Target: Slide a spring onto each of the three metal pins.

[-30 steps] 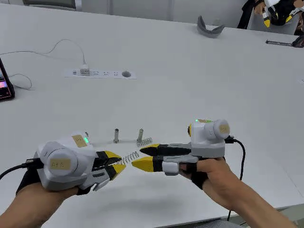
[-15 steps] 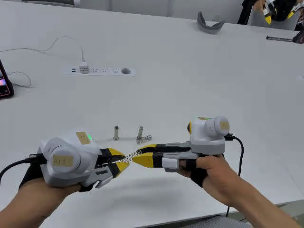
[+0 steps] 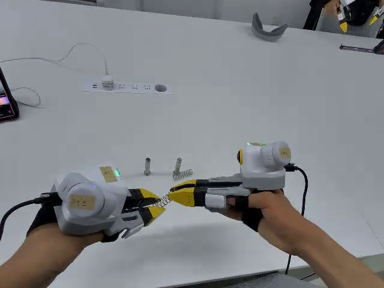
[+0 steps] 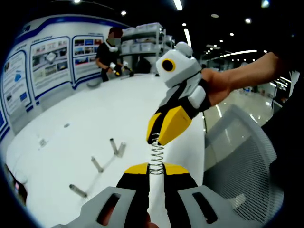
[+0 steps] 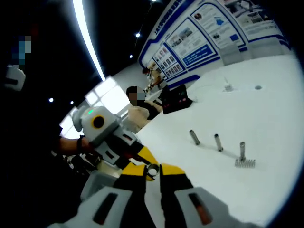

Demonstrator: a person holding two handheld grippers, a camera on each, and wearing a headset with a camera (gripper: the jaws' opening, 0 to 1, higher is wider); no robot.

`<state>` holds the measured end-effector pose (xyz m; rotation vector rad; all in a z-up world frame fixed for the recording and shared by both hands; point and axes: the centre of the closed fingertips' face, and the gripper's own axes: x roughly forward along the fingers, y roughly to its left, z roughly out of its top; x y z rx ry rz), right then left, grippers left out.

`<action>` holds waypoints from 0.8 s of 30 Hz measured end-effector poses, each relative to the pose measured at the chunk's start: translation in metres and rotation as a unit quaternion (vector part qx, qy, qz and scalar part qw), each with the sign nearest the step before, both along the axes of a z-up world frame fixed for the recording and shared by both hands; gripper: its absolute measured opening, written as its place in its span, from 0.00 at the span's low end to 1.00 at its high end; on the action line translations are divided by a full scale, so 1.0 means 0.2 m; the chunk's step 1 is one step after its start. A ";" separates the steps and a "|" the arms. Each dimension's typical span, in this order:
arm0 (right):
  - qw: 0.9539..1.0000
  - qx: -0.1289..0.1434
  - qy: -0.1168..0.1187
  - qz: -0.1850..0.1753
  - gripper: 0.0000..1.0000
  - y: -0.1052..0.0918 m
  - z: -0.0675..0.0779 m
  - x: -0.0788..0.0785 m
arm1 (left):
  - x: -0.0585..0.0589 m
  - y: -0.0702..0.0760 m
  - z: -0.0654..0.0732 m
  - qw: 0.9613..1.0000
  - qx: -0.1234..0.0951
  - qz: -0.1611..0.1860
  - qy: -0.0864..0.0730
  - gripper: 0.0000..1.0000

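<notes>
White table [image 3: 252, 102] stretched beneath us; above its near edge we held the left gripper [image 4: 156, 169] and right gripper [image 3: 172, 195] tip to tip, each pinching one end of a spring [image 4: 156, 154]. Beyond stood three pins [image 5: 218, 142], a second spring [image 3: 182, 174] just beside one.

The spring [image 3: 163, 200] is thin bright wire. The pins [image 3: 147, 167] look like dull grey metal. The left gripper [image 3: 153, 205] and right gripper [image 3: 175, 196] have smooth white plastic shells; the table [image 3: 240, 90] is matt.
</notes>
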<state>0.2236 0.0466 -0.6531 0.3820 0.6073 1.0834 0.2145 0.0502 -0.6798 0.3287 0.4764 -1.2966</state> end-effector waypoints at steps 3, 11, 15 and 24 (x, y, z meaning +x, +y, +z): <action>1.000 -0.010 -0.006 0.009 0.12 0.01 0.00 0.00 | 0.00 0.01 0.00 1.000 0.000 0.000 0.001 0.10; 0.997 -0.051 -0.024 0.053 0.12 0.05 -0.01 0.00 | 0.01 0.02 0.00 1.000 -0.001 0.002 0.004 0.10; 0.990 -0.090 -0.042 0.095 0.12 0.06 -0.02 -0.01 | 0.01 0.02 0.00 1.000 -0.004 0.002 0.009 0.10; 0.955 -0.190 -0.098 0.204 0.12 0.09 -0.04 -0.05 | 0.00 0.01 0.01 1.000 -0.014 -0.007 0.018 0.10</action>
